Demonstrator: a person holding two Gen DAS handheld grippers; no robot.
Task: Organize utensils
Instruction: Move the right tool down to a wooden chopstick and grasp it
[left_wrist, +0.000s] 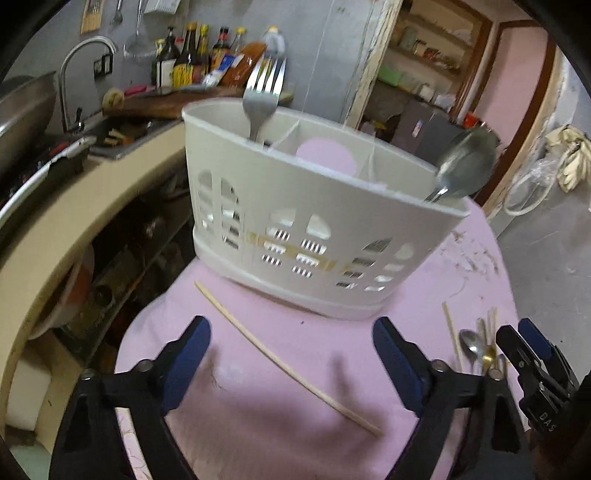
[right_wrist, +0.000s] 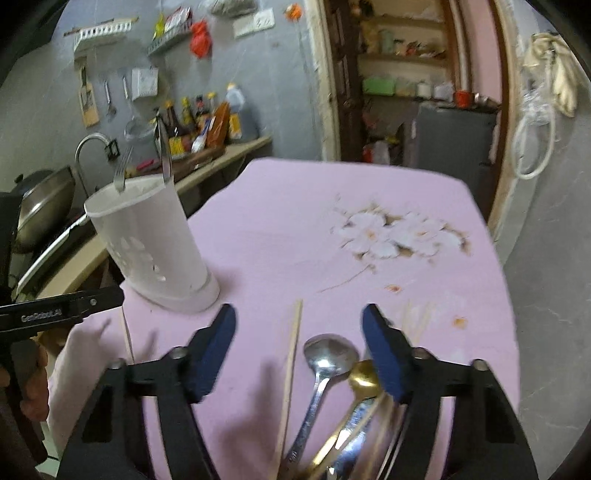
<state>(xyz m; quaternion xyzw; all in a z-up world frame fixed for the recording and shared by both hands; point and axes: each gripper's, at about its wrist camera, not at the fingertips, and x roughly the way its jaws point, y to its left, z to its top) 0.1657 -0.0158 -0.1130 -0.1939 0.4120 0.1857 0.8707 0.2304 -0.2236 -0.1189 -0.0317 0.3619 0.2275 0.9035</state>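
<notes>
A white slotted utensil caddy (left_wrist: 317, 218) stands on the pink cloth, with a fork (left_wrist: 262, 96) and a large spoon (left_wrist: 465, 164) upright in it. My left gripper (left_wrist: 291, 350) hangs open above a single wooden chopstick (left_wrist: 280, 360) that lies between its blue pads without touching them. My right gripper (right_wrist: 299, 347) is open over a loose pile: a silver spoon (right_wrist: 325, 365), a gold spoon (right_wrist: 364, 376) and a chopstick (right_wrist: 291, 369) lie between its pads, none pressed. The caddy (right_wrist: 155, 240) sits to its far left.
The pink flowered cloth (right_wrist: 332, 229) covers a small table whose edges drop off on the left and the far side. A counter with a sink and faucet (left_wrist: 79, 74), a wok and bottles runs along the left. More chopsticks (right_wrist: 419, 319) lie right of the pile.
</notes>
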